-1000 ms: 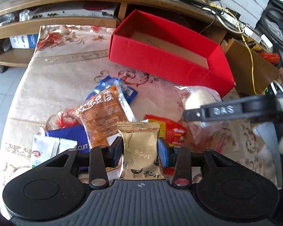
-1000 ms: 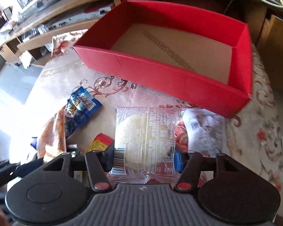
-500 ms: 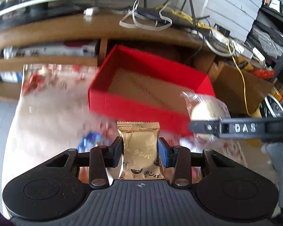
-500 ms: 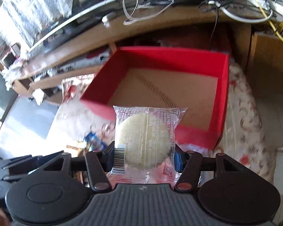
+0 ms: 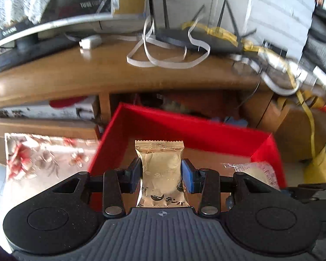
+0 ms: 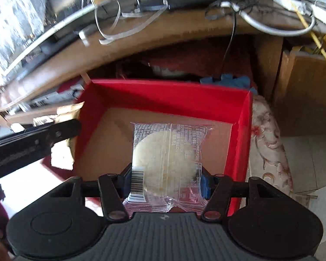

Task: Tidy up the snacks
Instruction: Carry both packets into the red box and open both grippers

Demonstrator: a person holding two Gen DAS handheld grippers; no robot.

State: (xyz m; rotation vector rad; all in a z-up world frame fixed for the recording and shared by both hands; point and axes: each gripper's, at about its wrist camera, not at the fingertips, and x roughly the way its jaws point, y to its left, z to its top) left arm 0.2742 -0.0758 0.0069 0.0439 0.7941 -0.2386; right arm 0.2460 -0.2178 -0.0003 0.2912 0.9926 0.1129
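The left gripper (image 5: pixel 160 175) has its jaws closed on a gold foil snack packet (image 5: pixel 159 171), upright at the centre of the frame, before the red box (image 5: pixel 184 128). The right gripper (image 6: pixel 166 180) has its jaws closed on a clear-wrapped round pale cake (image 6: pixel 166 163), held above the box's brown floor.
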